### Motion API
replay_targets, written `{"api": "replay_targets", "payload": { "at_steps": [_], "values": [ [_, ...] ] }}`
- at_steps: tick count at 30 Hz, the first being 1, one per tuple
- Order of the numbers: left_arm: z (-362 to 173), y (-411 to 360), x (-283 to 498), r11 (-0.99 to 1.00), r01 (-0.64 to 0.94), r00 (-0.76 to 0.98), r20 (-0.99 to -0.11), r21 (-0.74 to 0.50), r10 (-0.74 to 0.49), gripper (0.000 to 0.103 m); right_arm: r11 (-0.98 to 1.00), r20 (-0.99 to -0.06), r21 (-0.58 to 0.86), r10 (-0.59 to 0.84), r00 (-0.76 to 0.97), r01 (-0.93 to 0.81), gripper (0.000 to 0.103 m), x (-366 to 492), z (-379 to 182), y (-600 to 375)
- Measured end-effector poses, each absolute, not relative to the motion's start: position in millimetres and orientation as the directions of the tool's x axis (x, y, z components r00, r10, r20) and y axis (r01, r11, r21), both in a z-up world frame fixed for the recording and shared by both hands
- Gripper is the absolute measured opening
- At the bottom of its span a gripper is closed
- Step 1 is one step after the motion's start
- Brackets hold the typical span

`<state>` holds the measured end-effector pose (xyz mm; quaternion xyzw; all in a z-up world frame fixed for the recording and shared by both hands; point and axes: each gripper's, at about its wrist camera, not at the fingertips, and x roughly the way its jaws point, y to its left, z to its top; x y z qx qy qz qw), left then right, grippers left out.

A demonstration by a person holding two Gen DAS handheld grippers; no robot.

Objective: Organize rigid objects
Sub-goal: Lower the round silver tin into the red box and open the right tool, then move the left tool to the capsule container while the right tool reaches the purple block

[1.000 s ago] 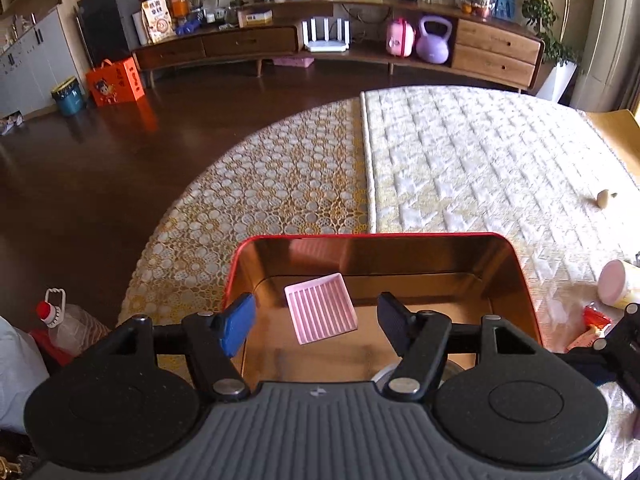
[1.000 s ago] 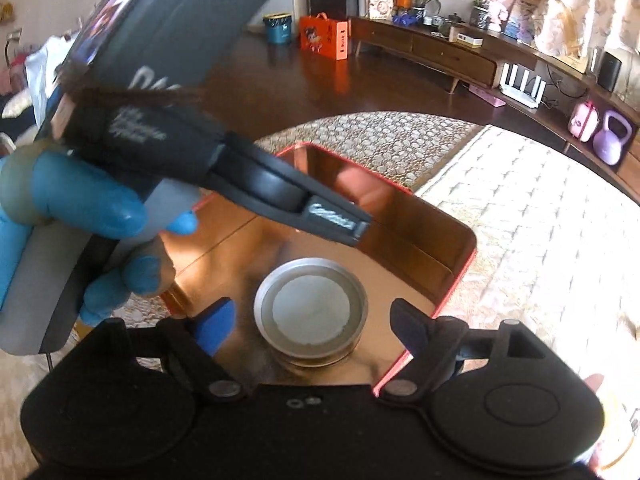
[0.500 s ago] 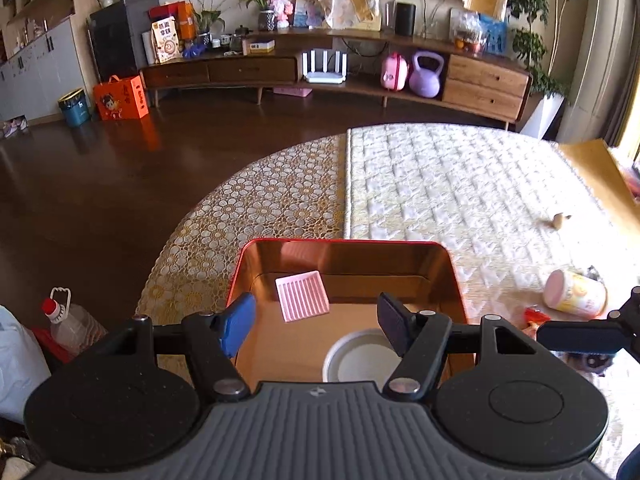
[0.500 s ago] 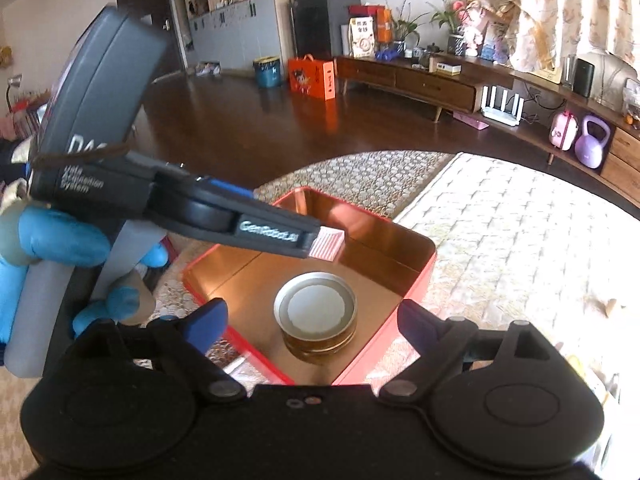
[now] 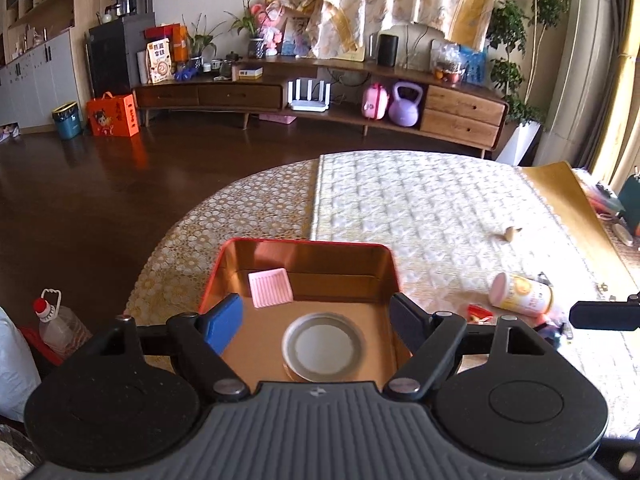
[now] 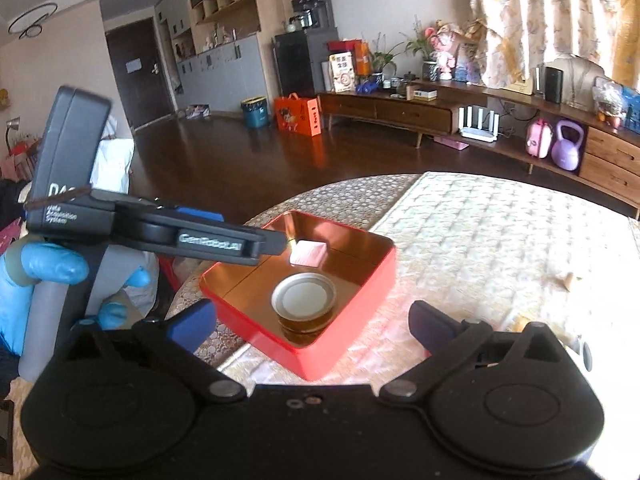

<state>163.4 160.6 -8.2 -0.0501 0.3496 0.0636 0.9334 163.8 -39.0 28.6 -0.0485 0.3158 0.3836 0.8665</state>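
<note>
Both tongs have drawn back and up from the red tin (image 5: pixel 304 245) since a second ago, so it looks smaller and more of the quilted bench (image 5: pixel 440 208) shows around it. The left tongs (image 5: pixel 316 320) are opening with nothing between them; the right tongs (image 6: pixel 312 324) are opening too (widest yet), also empty. The lidded jar (image 6: pixel 303 300) stands inside the tin, near the pink ridged tile (image 5: pixel 270 288). A pink-capped bottle (image 5: pixel 520 294), formerly at the frame edge, lies on the bench.
</note>
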Motion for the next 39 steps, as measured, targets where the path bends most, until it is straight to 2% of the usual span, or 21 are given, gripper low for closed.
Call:
{"api": "replay_targets", "payload": {
  "at_steps": [2, 11, 25, 33, 39],
  "values": [
    [-7, 152, 157, 0.988, -0.145, 0.758, -0.648, -0.047, 0.08, 0.085, 0.712, -0.575, 0.161, 0.631, 0.521, -0.684, 0.102, 160, 26, -54],
    [-14, 110, 138, 0.991, -0.111, 0.773, -0.633, -0.074, 0.039, 0.085, 0.782, -0.582, 0.2, 0.579, 0.571, -0.59, 0.102, 153, 13, -120],
    [-39, 36, 144, 0.999, 0.003, 0.786, -0.617, -0.052, -0.034, 0.085, 0.801, -0.627, 0.141, 0.527, 0.573, -0.582, 0.102, 143, -23, -167],
    [-77, 5, 163, 0.995, 0.068, 0.742, -0.663, -0.069, -0.097, 0.085, 0.786, -0.679, 0.127, 0.513, 0.525, -0.604, 0.093, 153, -56, -167],
    [-102, -5, 184, 0.998, 0.049, 0.719, -0.691, -0.046, -0.067, 0.085, 0.775, -0.704, 0.126, 0.509, 0.495, -0.619, 0.085, 165, -78, -158]
  ]
}}
